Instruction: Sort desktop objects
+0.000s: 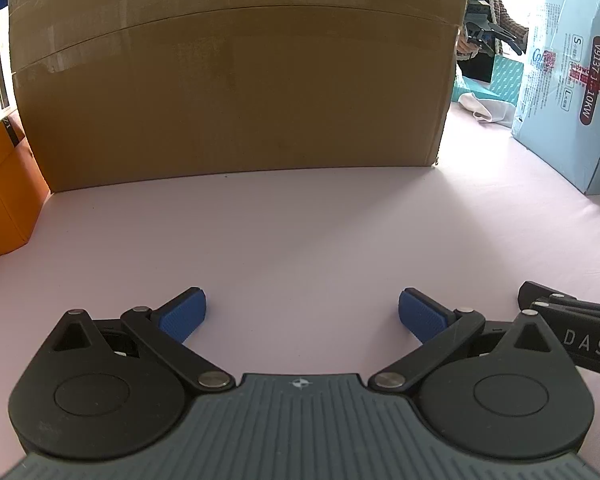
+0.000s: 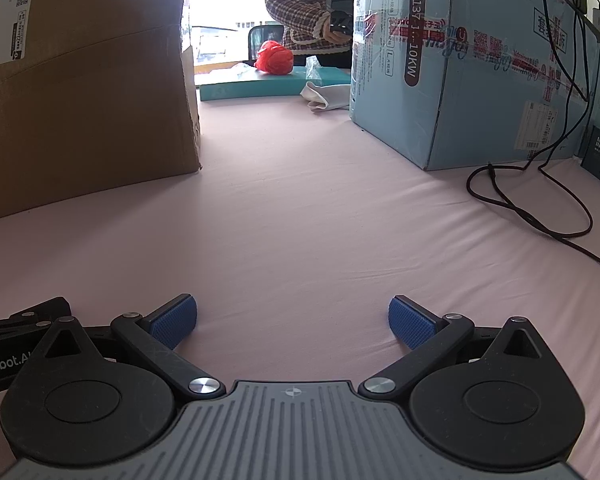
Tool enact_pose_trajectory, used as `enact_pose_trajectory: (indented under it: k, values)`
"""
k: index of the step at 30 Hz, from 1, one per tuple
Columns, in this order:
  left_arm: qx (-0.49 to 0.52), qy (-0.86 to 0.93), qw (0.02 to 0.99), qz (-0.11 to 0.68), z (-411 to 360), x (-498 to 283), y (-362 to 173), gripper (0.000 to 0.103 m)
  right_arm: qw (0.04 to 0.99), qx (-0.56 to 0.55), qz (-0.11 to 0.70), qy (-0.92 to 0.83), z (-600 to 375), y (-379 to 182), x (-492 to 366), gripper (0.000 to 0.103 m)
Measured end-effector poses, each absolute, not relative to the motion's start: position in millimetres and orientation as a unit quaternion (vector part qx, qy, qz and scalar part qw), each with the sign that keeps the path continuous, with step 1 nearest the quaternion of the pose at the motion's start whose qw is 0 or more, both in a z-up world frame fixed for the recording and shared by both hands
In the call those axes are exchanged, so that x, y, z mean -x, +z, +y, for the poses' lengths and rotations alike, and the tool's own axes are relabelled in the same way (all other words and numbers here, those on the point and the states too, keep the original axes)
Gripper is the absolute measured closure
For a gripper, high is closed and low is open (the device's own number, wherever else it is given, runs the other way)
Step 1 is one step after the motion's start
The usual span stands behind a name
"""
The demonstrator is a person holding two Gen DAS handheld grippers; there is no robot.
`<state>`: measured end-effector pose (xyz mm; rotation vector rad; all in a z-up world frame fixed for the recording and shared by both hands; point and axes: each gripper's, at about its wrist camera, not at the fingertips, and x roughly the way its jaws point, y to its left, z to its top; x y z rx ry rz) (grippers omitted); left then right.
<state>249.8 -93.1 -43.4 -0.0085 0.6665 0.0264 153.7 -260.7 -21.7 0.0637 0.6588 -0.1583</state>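
Note:
My left gripper (image 1: 302,316) rests low over the pink table cover (image 1: 300,232), open, with nothing between its blue pads (image 1: 184,316). Straight ahead of it stands a big brown cardboard box (image 1: 236,80). The right gripper's black body (image 1: 572,332) shows at the right edge of this view. My right gripper (image 2: 293,322) is open too, empty, low over the pink cover (image 2: 300,220). The left gripper's body (image 2: 16,328) lies just to its left. Far ahead lie a white cloth (image 2: 324,96), a red bundle (image 2: 274,58) and a teal flat box (image 2: 268,82).
A large light-blue carton (image 2: 460,80) stands at the right, with black cables (image 2: 540,208) trailing onto the cover beside it. An orange box (image 1: 4,192) sits at the left edge. A person in a checked jacket (image 2: 300,4) stands at the far side holding a device.

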Motion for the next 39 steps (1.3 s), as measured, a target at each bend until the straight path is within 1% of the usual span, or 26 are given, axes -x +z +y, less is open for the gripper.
enact_pose_trajectory:
  k: [39]
  values:
    - [0.002,0.011,0.945,0.328,-86.8,-242.5,-42.0,0.0,0.942,-0.031,0.323,-0.079,-260.3,-22.2,-155.0,0.0]
